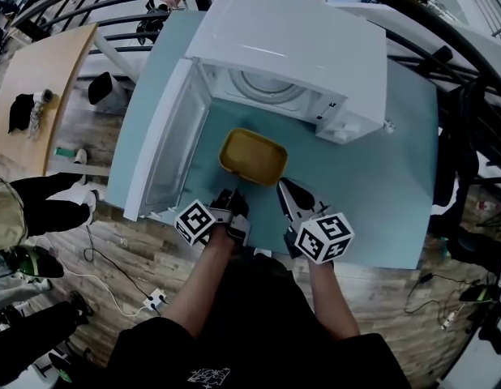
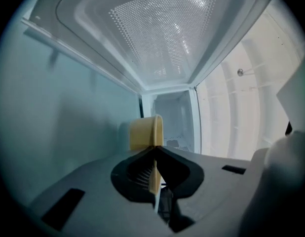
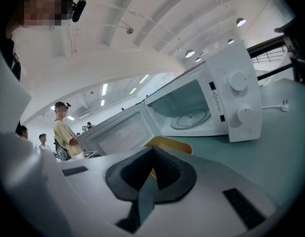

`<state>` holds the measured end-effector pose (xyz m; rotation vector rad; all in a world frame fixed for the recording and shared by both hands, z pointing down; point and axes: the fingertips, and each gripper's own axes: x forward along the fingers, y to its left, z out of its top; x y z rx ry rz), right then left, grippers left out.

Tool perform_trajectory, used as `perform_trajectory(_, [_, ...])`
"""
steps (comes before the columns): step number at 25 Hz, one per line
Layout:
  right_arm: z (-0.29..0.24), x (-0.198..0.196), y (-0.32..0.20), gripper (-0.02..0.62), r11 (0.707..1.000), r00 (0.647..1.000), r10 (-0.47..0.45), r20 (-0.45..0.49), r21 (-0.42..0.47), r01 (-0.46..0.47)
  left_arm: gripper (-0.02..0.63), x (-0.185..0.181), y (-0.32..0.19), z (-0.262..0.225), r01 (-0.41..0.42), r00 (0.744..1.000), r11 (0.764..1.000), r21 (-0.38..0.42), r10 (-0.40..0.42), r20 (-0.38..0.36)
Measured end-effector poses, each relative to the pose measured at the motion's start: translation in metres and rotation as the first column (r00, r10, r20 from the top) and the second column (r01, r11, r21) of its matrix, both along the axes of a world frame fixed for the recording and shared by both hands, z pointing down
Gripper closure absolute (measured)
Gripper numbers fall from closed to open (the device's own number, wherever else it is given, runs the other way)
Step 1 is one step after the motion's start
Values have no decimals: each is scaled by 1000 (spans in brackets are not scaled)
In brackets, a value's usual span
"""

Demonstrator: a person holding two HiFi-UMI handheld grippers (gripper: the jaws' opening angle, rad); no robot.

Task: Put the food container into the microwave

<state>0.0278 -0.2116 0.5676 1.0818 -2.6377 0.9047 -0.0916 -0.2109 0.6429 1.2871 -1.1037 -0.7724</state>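
Counter [image 1: 372, 185]: teal surface; carries the microwave and the work area in front of it.
Microwave [image 1: 291, 31]: white, standing at the far side of the counter with its opening towards the person.
Microwave door [image 1: 165, 148]: swung fully open on the left side. In the left gripper view its perforated window panel [image 2: 162, 33] fills the upper frame.
Turntable [image 1: 267, 87]: round glass plate visible inside the cavity; nothing lies on it.
Control knobs [image 3: 239, 80]: two, one above the other on the right-hand front panel.
Food container [image 1: 252, 154]: yellow, rounded-rectangular, open-topped. It sits just in front of the cavity opening, outside the microwave, between the open door and the right gripper. Whether it rests on the counter or is raised off it cannot be told.
Left gripper [image 1: 229, 194]: at the container's near edge. Its jaws are clamped on the container wall [image 2: 145, 132], with the yellow rim pinched edge-on between them.
Right gripper [image 1: 283, 186]: just beside the container's near right corner, not touching it in the head view. Its jaws are closed together with nothing between them. The container [image 3: 170, 143] shows just beyond the jaw tips.
Background: a person [image 3: 63, 130] stands well behind the open door in the right gripper view.
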Motion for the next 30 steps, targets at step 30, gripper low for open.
perform_trajectory(30, [-19, -5, -87, 589, 994, 994, 108, 0, 7, -108, 581, 3, -124, -33, -90, 996, 995, 35, 90, -7])
